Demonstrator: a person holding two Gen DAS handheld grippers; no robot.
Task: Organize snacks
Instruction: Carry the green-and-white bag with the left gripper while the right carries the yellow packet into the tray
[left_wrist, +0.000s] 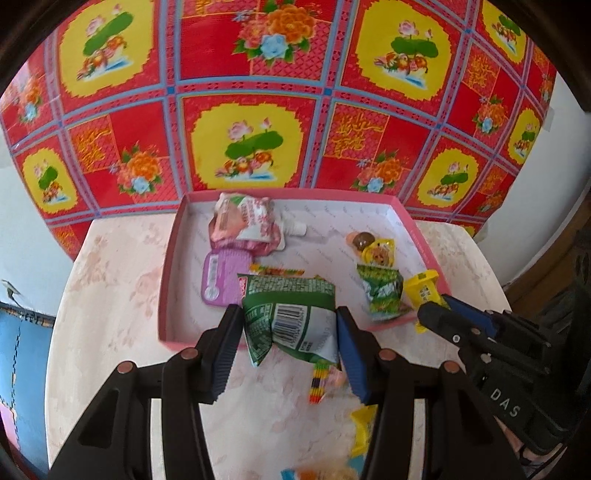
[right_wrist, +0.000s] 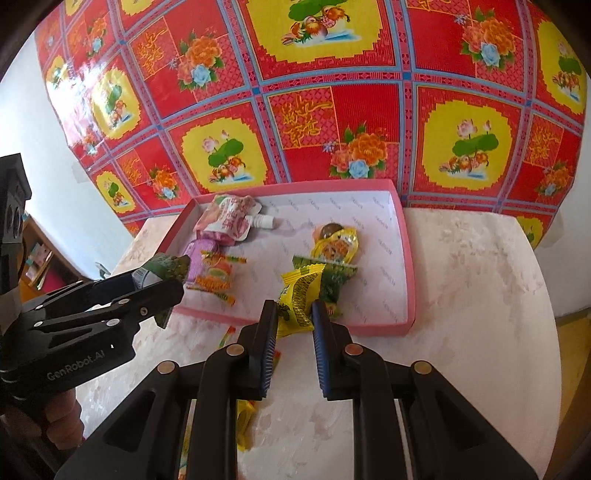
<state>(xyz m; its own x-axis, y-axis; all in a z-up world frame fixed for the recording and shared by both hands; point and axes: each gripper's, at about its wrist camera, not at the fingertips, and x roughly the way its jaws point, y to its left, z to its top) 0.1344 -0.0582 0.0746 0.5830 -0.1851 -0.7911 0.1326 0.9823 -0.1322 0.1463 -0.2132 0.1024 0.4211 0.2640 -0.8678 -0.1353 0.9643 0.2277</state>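
Currently, left wrist view: left gripper (left_wrist: 289, 328) has its fingers (left_wrist: 227, 343) closed partway on a green snack packet (left_wrist: 290, 317), pads pressing both sides, barcode facing up. Packet hangs over the near wall of the pink box (left_wrist: 168, 266), which sits on the tabletop (left_wrist: 110, 295) and already holds a white pouch (left_wrist: 245, 221), a purple pack (left_wrist: 219, 280) and other small snacks. Loose wrappers lie on the tabletop below.

Right wrist view: right gripper (right_wrist: 294, 325) has its fingers (right_wrist: 267, 347) drawn in as far as they go, pinching a yellow snack packet (right_wrist: 299, 295) at its near end, held over the box's near edge.

Judgement: both packets look light, soft, crinkly film, likely slippery and crushable. A grip across the flat body or the sealed seam suits best; squeezing harder risks bursting contents.
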